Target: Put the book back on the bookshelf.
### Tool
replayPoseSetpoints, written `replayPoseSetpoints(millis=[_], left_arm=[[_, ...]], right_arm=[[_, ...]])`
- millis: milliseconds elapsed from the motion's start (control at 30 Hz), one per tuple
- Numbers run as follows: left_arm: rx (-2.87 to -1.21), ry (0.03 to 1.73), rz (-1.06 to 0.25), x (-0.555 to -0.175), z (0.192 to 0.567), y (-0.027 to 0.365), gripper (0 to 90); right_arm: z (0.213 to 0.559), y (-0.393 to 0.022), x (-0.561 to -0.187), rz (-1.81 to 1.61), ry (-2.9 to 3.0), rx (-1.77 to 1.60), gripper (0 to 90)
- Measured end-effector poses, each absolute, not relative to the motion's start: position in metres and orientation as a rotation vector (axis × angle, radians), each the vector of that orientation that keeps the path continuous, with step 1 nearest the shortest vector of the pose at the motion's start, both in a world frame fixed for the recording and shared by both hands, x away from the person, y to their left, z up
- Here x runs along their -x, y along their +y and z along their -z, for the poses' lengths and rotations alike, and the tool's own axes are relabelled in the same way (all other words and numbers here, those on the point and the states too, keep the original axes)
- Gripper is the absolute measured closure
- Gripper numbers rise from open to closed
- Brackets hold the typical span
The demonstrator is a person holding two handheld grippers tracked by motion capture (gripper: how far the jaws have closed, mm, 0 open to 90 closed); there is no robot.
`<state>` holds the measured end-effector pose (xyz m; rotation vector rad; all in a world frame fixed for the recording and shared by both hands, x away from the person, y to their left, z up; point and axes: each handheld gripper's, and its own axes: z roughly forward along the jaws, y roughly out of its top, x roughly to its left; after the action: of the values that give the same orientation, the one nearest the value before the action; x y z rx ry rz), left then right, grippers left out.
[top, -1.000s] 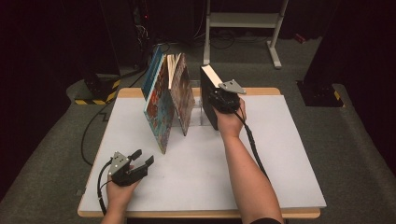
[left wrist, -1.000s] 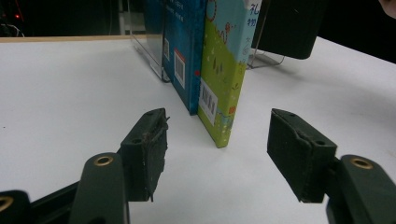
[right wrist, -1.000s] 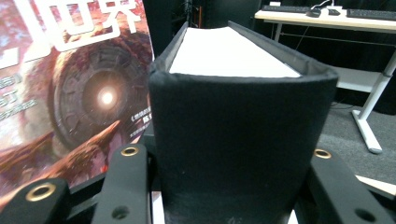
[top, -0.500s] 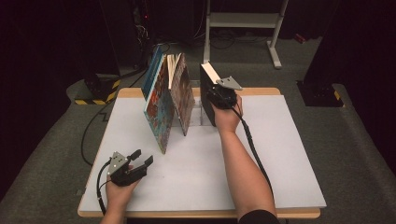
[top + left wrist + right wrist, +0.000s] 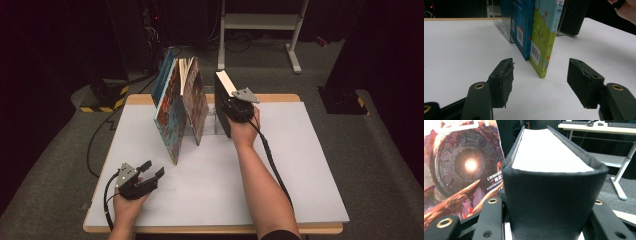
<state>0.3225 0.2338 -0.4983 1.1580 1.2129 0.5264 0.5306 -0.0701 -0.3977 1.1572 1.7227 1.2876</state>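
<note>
A thick black book with white page edges stands upright at the back middle of the white table. My right gripper is shut on its spine from the near side; in the right gripper view the black book fills the gap between the jaws of my right gripper. Left of it, several colourful books lean together. My left gripper rests near the front left edge, open and holding nothing. In the left gripper view my left gripper faces a blue book and a green book.
A clear plastic bookend stands beside the blue book. A picture book with a glowing wheel on its cover stands just left of the black book. Beyond the table's far edge are a white metal stand and cables on the grey floor.
</note>
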Motion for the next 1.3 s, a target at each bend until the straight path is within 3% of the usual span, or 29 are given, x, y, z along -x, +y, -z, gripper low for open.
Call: replayPoseSetpoints(millis=[867, 1300], left_arm=[[-1.184, 1.214, -0.524, -0.324, 0.501, 0.23, 37.9], [-1.201, 1.216, -0.529, -0.324, 0.503, 0.227, 37.9]], right_arm=[[0.4, -0.085, -0.515, -1.341, 1.805, -1.202, 45.4], [0.404, -0.105, -0.489, -1.396, 1.833, -1.16, 48.9]])
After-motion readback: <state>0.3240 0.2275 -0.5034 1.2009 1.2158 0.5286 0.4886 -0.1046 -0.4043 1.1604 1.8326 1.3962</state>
